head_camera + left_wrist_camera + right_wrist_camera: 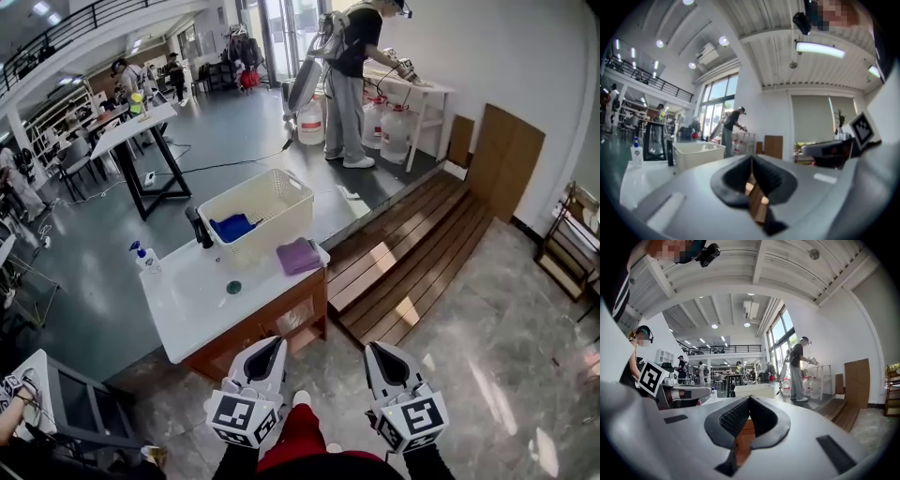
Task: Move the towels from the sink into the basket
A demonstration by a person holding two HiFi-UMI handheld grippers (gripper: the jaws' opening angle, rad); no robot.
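A white sink top (192, 309) rests on a wooden cabinet in front of me. At its far end stands a white slatted basket (258, 208) with a blue towel (233, 227) inside. A purple towel (298, 255) lies folded on the sink top's right edge, next to the basket. My left gripper (277, 340) and right gripper (372, 347) are side by side near my legs, short of the cabinet, both shut and holding nothing. The left gripper (751, 157) has the basket (696, 152) ahead to its left. The right gripper (749, 398) points straight toward the basket (754, 390).
A black faucet (199, 228) and a soap bottle (145, 255) stand at the sink's left rear, and a dark drain (233, 288) is in the basin. Wooden decking (403, 262) runs along the right. A person (347, 75) works at a white table far back, with water jugs beside them.
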